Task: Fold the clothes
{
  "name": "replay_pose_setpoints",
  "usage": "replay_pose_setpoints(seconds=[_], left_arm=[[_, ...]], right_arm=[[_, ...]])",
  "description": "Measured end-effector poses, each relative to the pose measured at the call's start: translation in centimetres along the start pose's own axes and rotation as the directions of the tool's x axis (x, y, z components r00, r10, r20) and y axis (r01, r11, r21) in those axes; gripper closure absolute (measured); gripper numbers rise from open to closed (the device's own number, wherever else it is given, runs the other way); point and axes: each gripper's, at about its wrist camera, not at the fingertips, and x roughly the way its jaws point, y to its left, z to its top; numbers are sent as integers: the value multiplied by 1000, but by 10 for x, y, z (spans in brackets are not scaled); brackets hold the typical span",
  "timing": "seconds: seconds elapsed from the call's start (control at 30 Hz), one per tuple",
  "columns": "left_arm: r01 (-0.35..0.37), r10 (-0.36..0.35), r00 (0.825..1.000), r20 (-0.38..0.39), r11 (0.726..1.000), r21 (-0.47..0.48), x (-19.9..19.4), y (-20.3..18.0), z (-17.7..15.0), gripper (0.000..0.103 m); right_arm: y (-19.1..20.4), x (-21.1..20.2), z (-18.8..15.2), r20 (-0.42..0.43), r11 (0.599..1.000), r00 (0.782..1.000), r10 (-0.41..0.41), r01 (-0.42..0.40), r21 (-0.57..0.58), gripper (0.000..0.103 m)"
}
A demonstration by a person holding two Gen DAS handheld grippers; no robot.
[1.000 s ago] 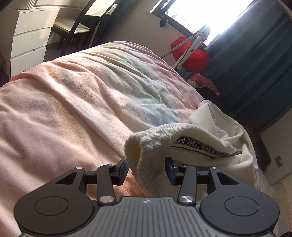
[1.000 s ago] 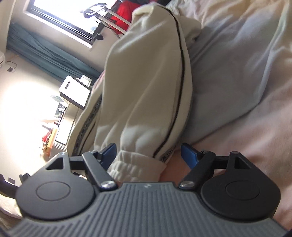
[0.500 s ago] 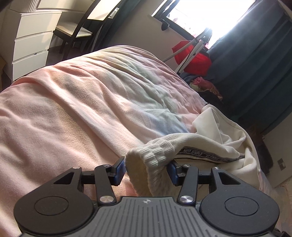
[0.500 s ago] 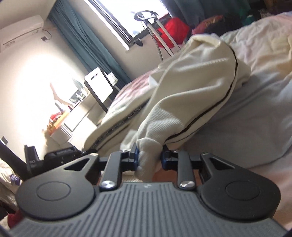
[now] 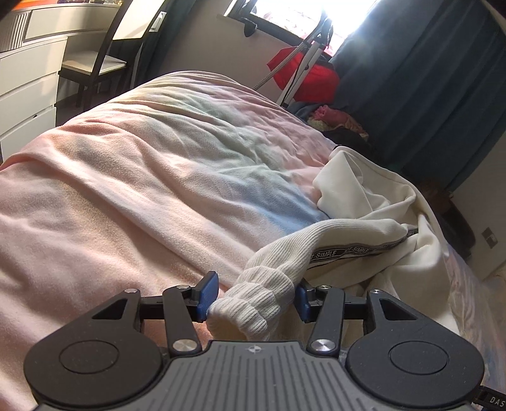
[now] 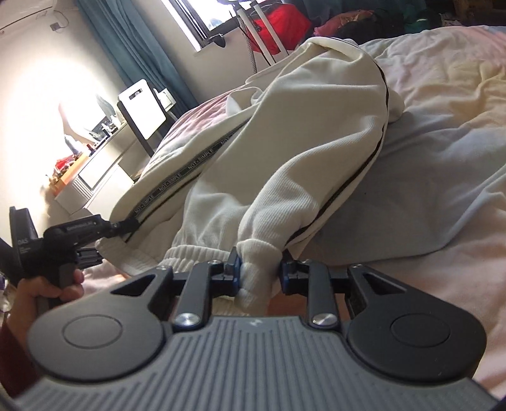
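A cream garment (image 5: 373, 227) with ribbed cuffs and a black "NOT SIMPLE" stripe (image 5: 354, 251) is seen lying on a pastel blanket (image 5: 132, 196), at the right of the left wrist frame and through the centre of the right wrist frame.

In the left wrist view, one ribbed cuff (image 5: 262, 300) is held between the blue pads (image 5: 208, 294) of the left gripper (image 5: 254, 298) at lower centre; the jaws are clenched on it, the cloth bunched between them.

In the right wrist view, a second cuff (image 6: 256, 268) is clamped in the right gripper (image 6: 260, 272) at lower centre, its jaws closed tight on the fabric. The left gripper (image 6: 126, 226) is also seen at the left edge, gripped by a hand (image 6: 41, 284), with its fingers pinched on the striped end of the garment.

A window (image 5: 294, 15), dark curtain (image 5: 417, 82), red bag (image 5: 303, 76) and white drawers (image 5: 28, 79) are shown along the top of the left wrist frame.
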Motion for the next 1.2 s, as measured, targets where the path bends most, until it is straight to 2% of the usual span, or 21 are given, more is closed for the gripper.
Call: replay_pose_setpoints(seconds=[0.1, 0.23, 0.27, 0.33, 0.37, 0.5, 0.67, 0.73, 0.87, 0.9, 0.97, 1.1, 1.2], left_arm=[[-12, 12, 1000, -11, 1000, 9, 2, 0, -1, 51], [-49, 49, 999, -8, 998, 36, 3, -3, -2, 49], [-54, 55, 998, -8, 997, 46, 4, -3, -2, 49], [-51, 51, 999, -12, 998, 44, 4, -3, -1, 49], [-48, 49, 999, -15, 998, 41, 4, -2, -1, 50], [-40, 41, 999, -18, 998, 41, 1, -4, -2, 50], [-38, 39, 999, -19, 998, 47, -3, -8, -5, 51], [-39, 40, 999, -19, 998, 53, -5, -10, -6, 51], [-38, 39, 999, -24, 998, 44, -7, -13, -10, 52], [-35, 35, 999, -24, 999, 34, -7, -13, -11, 52], [-36, 36, 999, -25, 999, 22, -6, -13, -13, 52], [-62, 62, 998, -24, 998, 21, -2, -13, -16, 52], [-87, 87, 996, -11, 996, 19, 1, -11, -16, 55]], right_arm=[[-3, 1, 0, -17, 1000, 1000, 0, 1, 26, 67], [-27, 6, -2, -69, 978, 996, 57, -42, 202, 57], [-33, 5, -2, -70, 967, 994, 80, -60, 249, 52], [-40, 1, -1, -52, 942, 991, 125, -102, 321, 35], [-42, -1, -1, -43, 932, 989, 140, -117, 343, 30], [-47, -1, -6, -45, 917, 991, 125, -98, 386, 30], [-70, 0, -12, -31, 849, 993, 117, -84, 522, 35], [-75, -4, -12, -21, 841, 995, 94, -68, 537, 35], [-75, -6, -11, -17, 860, 999, 47, -32, 508, 35], [-73, -4, -12, -21, 865, 999, 48, -31, 501, 36], [-69, 2, -14, -37, 873, 997, 67, -40, 487, 44], [-57, 17, -18, -79, 898, 992, 94, -51, 437, 44], [-46, 26, -19, -102, 920, 990, 102, -55, 387, 48]])
